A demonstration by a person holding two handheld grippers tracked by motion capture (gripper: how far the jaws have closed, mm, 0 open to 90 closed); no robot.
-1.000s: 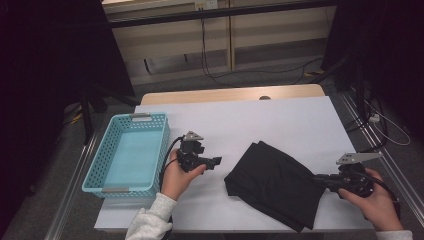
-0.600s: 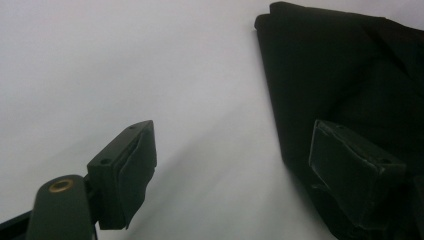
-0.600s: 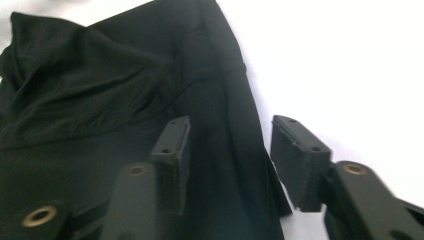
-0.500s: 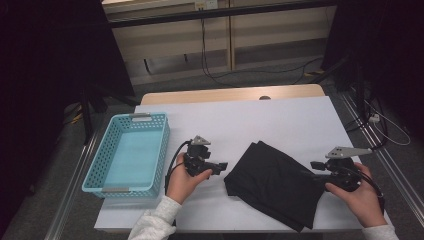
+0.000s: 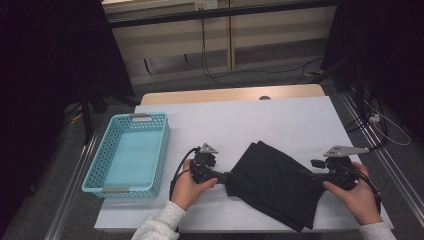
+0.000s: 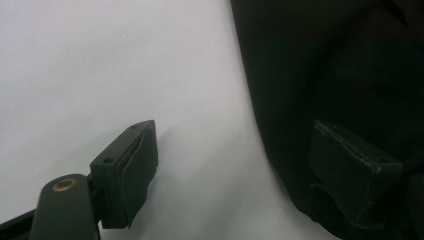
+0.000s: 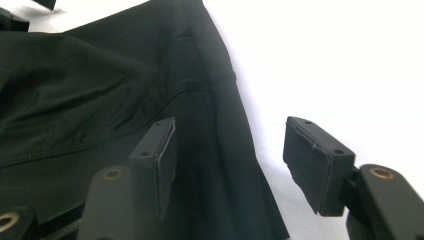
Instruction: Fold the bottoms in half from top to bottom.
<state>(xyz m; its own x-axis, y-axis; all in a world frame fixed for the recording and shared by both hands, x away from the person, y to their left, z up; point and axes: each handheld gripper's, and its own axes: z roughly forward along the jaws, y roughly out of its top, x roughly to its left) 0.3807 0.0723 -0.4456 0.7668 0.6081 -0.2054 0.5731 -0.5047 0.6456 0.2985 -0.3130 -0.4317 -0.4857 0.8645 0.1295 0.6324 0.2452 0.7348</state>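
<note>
From the high view, the light blue perforated plastic basket (image 5: 127, 154) sits at the left edge of the white worktop (image 5: 260, 120) with nothing in it. The folded black fabric garment (image 5: 275, 182) lies near the front edge, right of centre, its long axis running diagonally from back-left to front-right. My left gripper (image 5: 226, 176) meets its left corner, and my right gripper (image 5: 306, 174) sits at its right edge.

In the left gripper view, my jaws stand apart: one pad over the bare worktop (image 6: 100, 75), the other over the garment's (image 6: 325, 65) edge, pressing nothing.

In the right gripper view, my jaws have just been opening and stand apart, with the garment's (image 7: 100, 100) seamed edge between them, unclamped. I can read no writing anywhere.
</note>
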